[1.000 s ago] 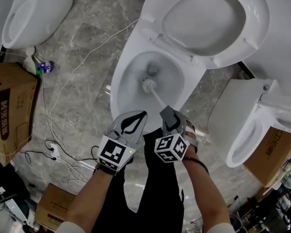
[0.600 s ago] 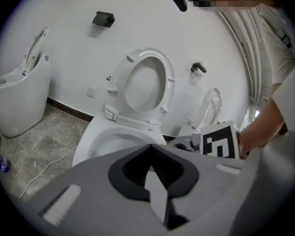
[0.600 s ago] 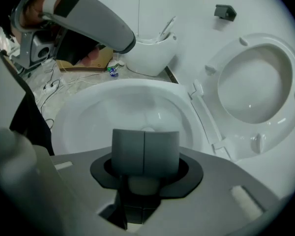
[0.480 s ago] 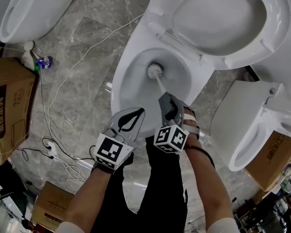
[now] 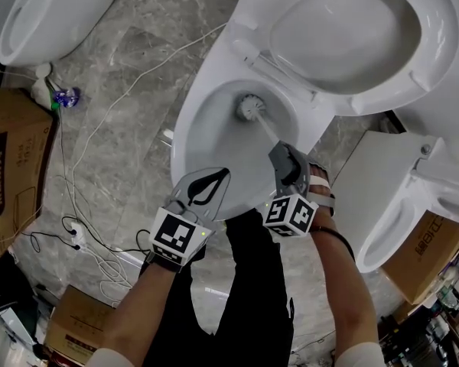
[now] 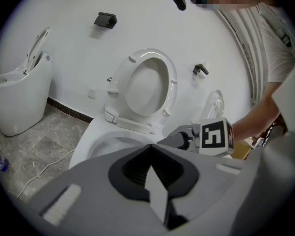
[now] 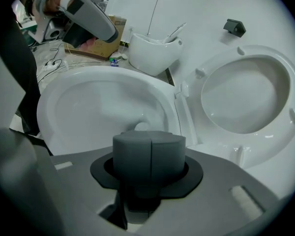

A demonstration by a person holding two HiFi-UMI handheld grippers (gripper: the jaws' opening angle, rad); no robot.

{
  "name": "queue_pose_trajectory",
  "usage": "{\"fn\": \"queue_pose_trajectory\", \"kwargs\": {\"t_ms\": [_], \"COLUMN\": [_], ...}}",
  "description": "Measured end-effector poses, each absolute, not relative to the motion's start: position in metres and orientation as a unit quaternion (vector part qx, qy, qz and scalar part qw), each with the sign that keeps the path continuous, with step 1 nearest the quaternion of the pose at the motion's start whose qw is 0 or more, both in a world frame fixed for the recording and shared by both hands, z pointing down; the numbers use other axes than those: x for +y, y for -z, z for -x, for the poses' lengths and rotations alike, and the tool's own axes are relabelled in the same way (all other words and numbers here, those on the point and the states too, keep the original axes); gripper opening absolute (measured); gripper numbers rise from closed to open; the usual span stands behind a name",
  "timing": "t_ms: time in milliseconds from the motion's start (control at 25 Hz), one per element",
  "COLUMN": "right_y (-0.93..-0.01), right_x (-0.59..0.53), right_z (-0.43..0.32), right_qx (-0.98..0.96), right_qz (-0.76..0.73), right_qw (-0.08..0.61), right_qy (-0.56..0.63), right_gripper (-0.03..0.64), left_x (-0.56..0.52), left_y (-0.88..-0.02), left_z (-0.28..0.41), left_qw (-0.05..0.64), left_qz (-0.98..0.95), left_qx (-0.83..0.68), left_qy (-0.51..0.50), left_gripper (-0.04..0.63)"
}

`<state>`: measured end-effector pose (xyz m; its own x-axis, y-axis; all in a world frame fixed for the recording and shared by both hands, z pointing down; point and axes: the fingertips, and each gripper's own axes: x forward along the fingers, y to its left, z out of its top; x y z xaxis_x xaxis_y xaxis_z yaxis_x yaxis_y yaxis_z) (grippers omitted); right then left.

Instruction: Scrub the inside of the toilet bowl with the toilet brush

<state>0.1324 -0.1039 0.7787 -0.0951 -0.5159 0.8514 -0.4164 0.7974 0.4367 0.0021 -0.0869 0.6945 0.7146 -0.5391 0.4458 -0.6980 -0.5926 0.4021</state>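
The white toilet bowl (image 5: 203, 140) lies open below me, its seat and lid (image 5: 352, 29) tipped up behind. A white toilet brush (image 5: 251, 107) has its bristle head pressed against the inside of the bowl near the back. Its thin handle slants down to my right gripper (image 5: 279, 150), which is shut on it over the bowl's right front rim. In the right gripper view, the brush head (image 7: 142, 127) just peeks over the shut right gripper (image 7: 150, 151). My left gripper (image 5: 223, 176) hovers over the front rim, shut with nothing in it, and the left gripper (image 6: 152, 151) faces the bowl (image 6: 96, 141).
A second toilet (image 5: 38, 14) stands at the upper left and a third (image 5: 398, 205) at the right. A cardboard box (image 5: 11, 167) and loose white cables (image 5: 84, 167) lie on the grey stone floor to the left. The person's black trouser legs (image 5: 249, 297) are below the grippers.
The right gripper has moved right and forward, and the brush head has slid from the middle of the bowl up toward its back wall. The left gripper has stayed put.
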Motion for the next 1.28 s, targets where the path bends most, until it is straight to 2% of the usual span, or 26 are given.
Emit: {"fn": "queue_pose_trajectory", "kwargs": {"t_ms": [480,760,960,1280], "right_y": [-0.774,-0.779,-0.786,-0.824], "right_x": [-0.055,-0.021,-0.027,-0.056], "right_z": [-0.145,-0.101,-0.079,-0.074], "right_qx": [-0.701,-0.716,-0.707,-0.671], "right_qz": [-0.323,-0.321,-0.371,-0.411], "right_qw": [0.634,0.604,0.563,0.581], "right_qy": [-0.043,-0.139,-0.215,-0.208], "right_gripper": [0.164,0.164,0.164,0.164], "left_x": [-0.074,-0.062,-0.062,-0.074], "left_y": [-0.685,-0.681,-0.688,-0.703], "left_z": [0.001,0.009,0.017,0.011], "left_qw": [0.290,0.294,0.296,0.291], "left_qz": [-0.880,-0.880,-0.876,-0.879], "left_qx": [-0.348,-0.343,-0.349,-0.346], "left_qy": [-0.143,-0.148,-0.151,-0.151], "left_gripper": [0.006,0.006,0.006,0.006]}}
